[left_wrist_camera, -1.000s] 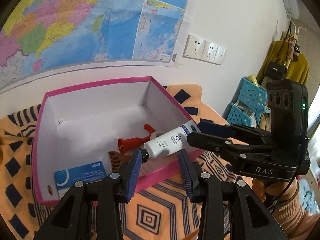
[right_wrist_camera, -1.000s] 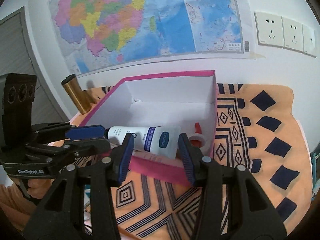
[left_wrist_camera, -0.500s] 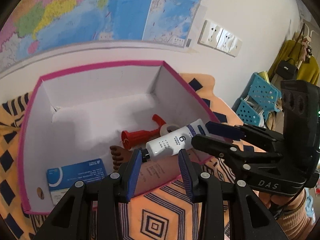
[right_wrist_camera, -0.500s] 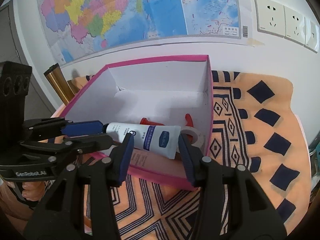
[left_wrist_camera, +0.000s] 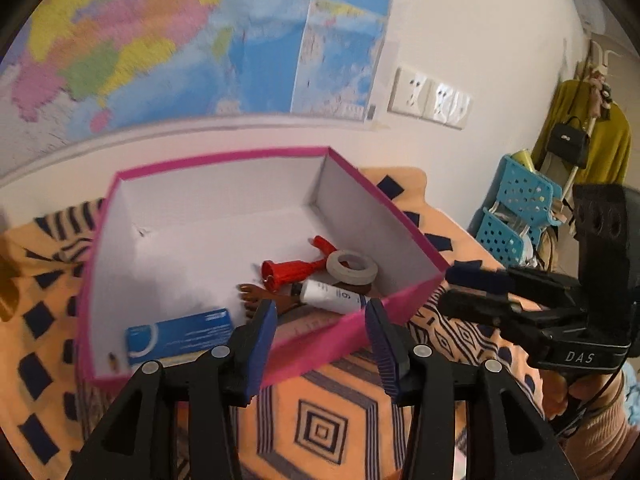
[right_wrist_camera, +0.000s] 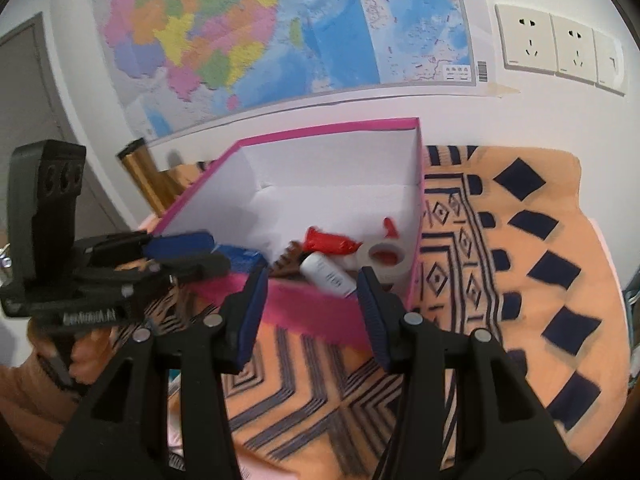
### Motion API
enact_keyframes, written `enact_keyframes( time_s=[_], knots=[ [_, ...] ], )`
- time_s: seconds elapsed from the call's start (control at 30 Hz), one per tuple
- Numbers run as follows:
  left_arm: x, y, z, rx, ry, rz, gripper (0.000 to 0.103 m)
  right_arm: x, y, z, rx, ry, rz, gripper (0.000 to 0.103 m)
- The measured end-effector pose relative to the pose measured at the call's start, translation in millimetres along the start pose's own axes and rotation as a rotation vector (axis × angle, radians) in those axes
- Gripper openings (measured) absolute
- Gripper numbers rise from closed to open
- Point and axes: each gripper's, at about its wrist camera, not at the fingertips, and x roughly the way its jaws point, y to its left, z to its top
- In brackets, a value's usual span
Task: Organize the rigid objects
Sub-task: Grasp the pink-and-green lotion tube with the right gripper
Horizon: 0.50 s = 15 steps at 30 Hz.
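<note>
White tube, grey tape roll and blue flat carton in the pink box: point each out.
white tube (left_wrist_camera: 332, 295), left wrist view, printed body
grey tape roll (left_wrist_camera: 352, 267), left wrist view, top rim
blue flat carton (left_wrist_camera: 180, 334), left wrist view, top face

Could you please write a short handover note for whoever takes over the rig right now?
Left gripper: open, empty, just outside the pink box's near wall.
Right gripper: open, empty, at the same wall.
In the box: white tube near the front right corner, tape roll, red tool, brown comb, blue card box.
Done: tube is in the box.
Left: nothing else loose is visible on the patterned cloth; check outside these views.
</note>
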Motion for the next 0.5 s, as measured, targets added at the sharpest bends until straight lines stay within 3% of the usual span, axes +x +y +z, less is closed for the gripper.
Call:
enact_keyframes(
  time_s=[0.17, 0.37, 0.5],
  knots=[
    [-28.2, -3.0, -31.8, 0.027, -0.008, -0.032, 0.053, -11.2, 9.0, -39.6, 0.006, 0.067, 0.098, 0.049],
    [-26.4, -5.8, -82.2, 0.026, 0.123, -0.057, 0.053, -2.5, 8.4, -94.3, 0.067, 0.217, 0.133, 0.049],
    [-30.1, -1.6, -100.9, 0.0, 0.166, -0.073, 0.053, -2.8, 2.8, -112.8, 0.118, 0.257, 0.135, 0.049]
  ],
)
